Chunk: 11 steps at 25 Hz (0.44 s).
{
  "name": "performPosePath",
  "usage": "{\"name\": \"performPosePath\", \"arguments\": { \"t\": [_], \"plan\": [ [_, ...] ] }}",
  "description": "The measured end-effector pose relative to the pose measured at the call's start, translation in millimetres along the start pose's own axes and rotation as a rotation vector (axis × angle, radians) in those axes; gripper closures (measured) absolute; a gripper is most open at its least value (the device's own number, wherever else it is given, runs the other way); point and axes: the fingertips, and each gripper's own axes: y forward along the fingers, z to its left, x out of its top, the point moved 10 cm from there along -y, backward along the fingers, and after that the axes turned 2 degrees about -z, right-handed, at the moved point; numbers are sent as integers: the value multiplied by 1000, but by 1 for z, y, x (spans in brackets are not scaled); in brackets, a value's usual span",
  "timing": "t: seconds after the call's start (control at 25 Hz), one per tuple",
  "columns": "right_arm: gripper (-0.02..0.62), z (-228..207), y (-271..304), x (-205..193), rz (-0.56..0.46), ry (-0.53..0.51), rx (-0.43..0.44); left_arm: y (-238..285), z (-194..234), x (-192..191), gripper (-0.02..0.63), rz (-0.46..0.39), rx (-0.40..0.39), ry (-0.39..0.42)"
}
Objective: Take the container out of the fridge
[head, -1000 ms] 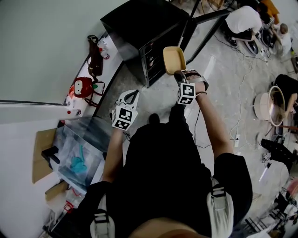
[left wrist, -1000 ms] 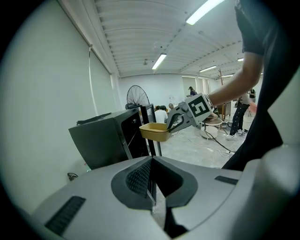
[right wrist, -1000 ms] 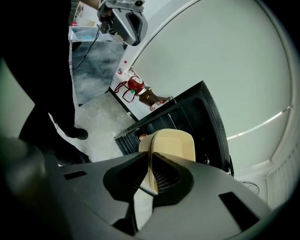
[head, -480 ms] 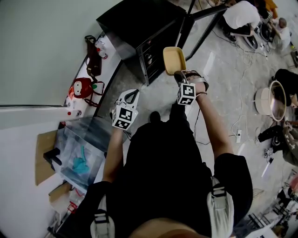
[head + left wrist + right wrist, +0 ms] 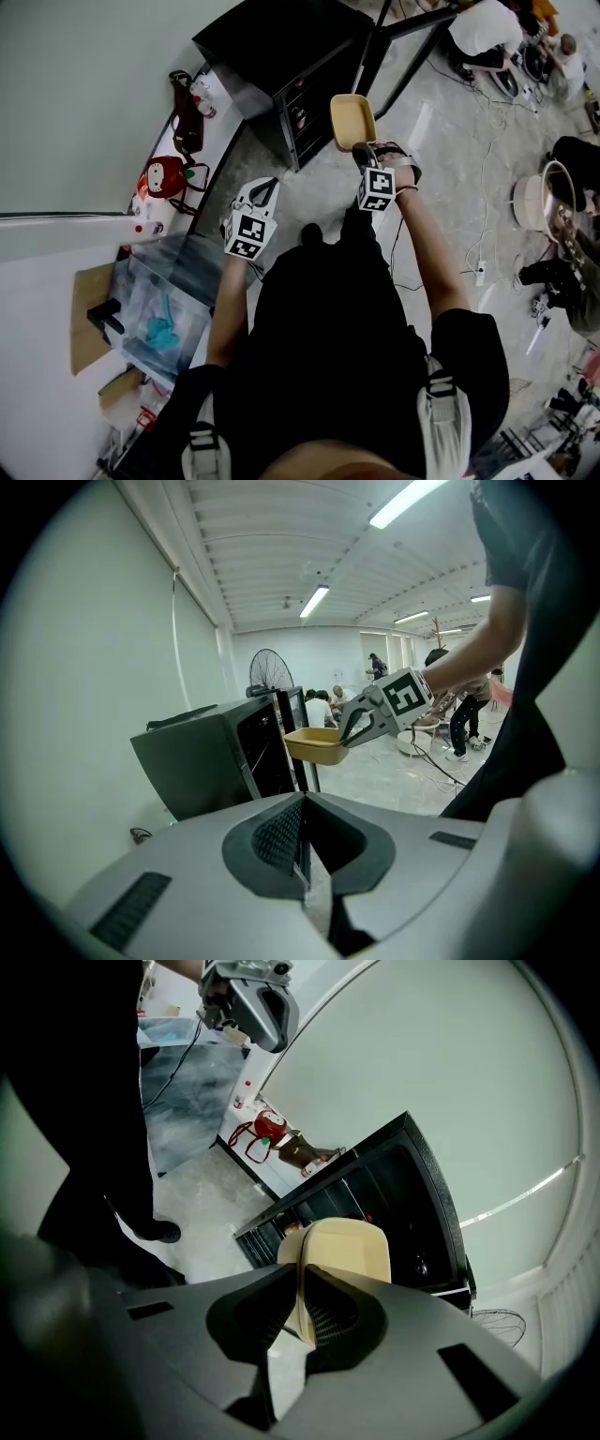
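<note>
The right gripper (image 5: 302,1309) pinches the near rim of the tan container (image 5: 342,1251), which stands out past its jaws toward 12 o'clock, clear of the black fridge (image 5: 412,1204) behind it. In the head view the container (image 5: 352,120) sits at the tip of the right gripper (image 5: 362,150), with the fridge (image 5: 281,47) at about 10 o'clock from it. The left gripper (image 5: 305,855) has its jaws pressed together on nothing and hangs apart, at about 8 o'clock from the container in the head view (image 5: 265,192). Only the left gripper view shows the container (image 5: 317,745) side-on, held level in mid-air beside the fridge (image 5: 216,757), with a standing fan (image 5: 270,672) behind. Only the right gripper view looks into the fridge's dark shelves.
</note>
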Motion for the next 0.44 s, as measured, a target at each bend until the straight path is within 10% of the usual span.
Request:
{"name": "performPosePath", "arguments": {
  "t": [0.44],
  "plan": [
    [568, 3, 2, -3, 7, 8, 1, 2, 1, -5, 586, 4, -7, -7]
  ]
}}
